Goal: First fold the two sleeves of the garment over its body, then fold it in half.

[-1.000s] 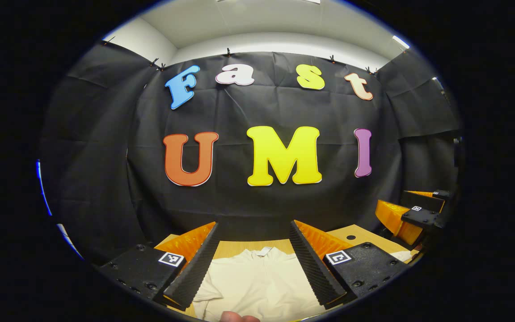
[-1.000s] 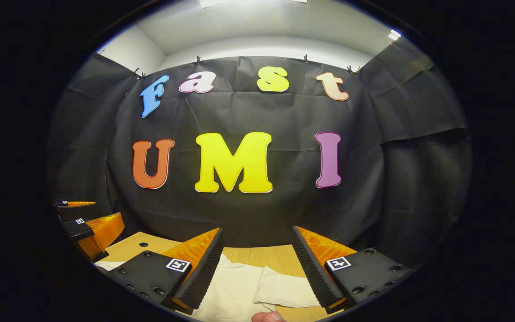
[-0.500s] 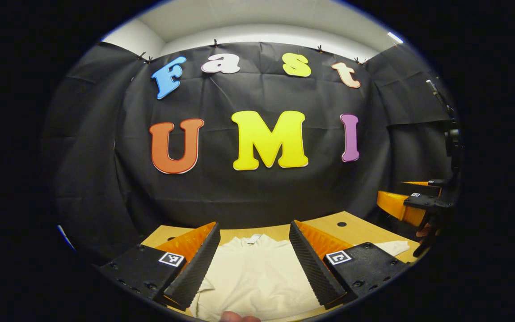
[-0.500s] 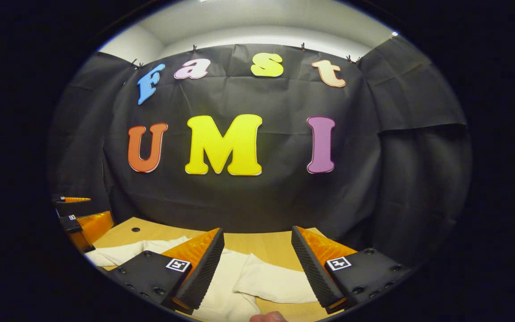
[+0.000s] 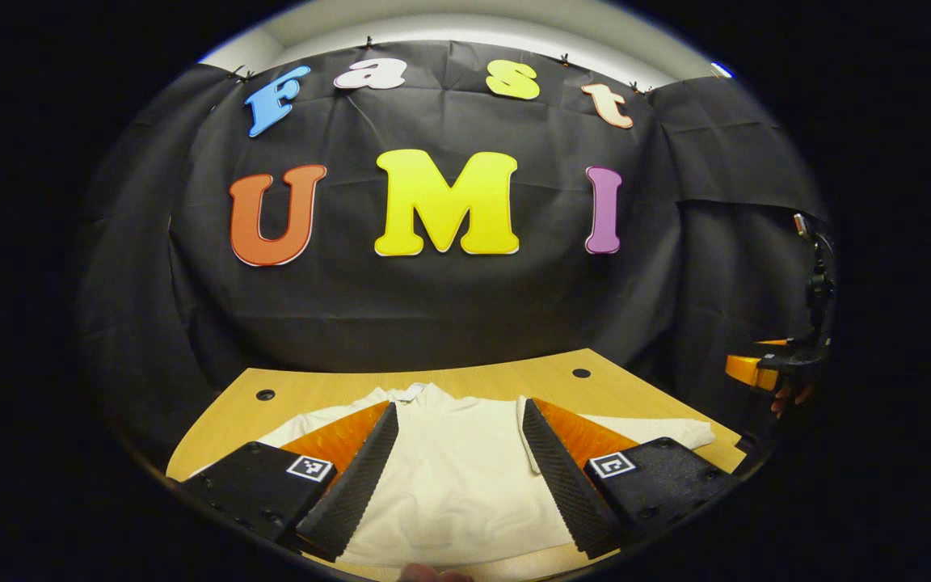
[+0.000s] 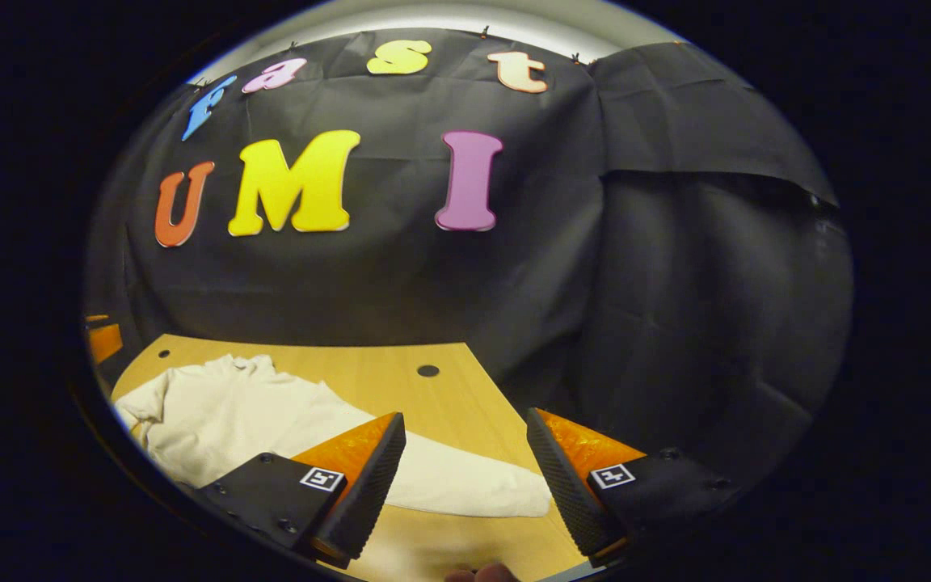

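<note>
A cream-white long-sleeved garment [image 5: 453, 469] lies flat on the wooden table [image 5: 546, 376], collar toward the back wall, sleeves spread to both sides. My left gripper [image 5: 459, 428] hovers open above the garment's body, nothing between its fingers. In the right gripper view the same garment [image 6: 223, 416] stretches left, and one sleeve [image 6: 473, 489] runs across between the fingers. My right gripper [image 6: 465, 440] is open above that sleeve's cuff end. The right gripper [image 5: 764, 368] also appears at the far right of the left gripper view, held by a hand.
The wooden table has small round holes [image 5: 581, 373] [image 6: 427, 370] near its back edge. Black cloth walls close in behind and to the sides. The table's right edge [image 6: 514, 404] drops off just beyond the sleeve.
Both grippers have risen and tipped downward, so more table and garment show. The right gripper has swung rightward, out over the sleeve end. Both stay open.
</note>
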`<state>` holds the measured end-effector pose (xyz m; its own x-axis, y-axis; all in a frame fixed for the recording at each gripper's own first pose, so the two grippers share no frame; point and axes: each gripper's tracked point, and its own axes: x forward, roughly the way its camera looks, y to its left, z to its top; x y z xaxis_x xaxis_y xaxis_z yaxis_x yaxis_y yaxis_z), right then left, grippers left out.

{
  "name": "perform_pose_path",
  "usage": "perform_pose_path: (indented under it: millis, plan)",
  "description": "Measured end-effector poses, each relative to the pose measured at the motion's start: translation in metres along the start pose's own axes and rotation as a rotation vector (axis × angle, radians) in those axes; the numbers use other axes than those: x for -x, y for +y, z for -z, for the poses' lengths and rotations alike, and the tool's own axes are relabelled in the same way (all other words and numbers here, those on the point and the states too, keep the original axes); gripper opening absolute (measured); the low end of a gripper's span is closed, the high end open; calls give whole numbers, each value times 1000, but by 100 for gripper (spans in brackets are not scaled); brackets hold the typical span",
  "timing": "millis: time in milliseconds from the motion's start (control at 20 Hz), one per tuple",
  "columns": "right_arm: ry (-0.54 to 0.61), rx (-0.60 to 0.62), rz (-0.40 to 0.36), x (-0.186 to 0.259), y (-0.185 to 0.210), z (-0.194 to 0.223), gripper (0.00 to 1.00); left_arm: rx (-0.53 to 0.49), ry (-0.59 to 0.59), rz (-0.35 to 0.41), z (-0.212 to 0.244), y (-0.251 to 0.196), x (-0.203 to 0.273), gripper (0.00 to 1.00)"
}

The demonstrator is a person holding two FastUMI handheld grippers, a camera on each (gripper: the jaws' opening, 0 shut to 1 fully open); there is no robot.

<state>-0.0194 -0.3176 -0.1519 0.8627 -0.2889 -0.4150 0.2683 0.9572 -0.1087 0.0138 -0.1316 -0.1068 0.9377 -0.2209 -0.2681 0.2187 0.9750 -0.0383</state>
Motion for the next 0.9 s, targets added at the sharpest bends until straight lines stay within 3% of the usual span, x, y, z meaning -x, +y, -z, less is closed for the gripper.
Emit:
perform_pose_path:
  millis: [250,500,900]
  plan:
    - [197,1,-37,-45,-26,74,94,-18,48,23,3,-23,-17,99]
    - [415,-40,-21,-82,-54,160,95,5,100,-36,13,-26,-21,99]
    - [561,-123,14,-118,-70,207,95,-22,140,-77,26,-36,-22,99]
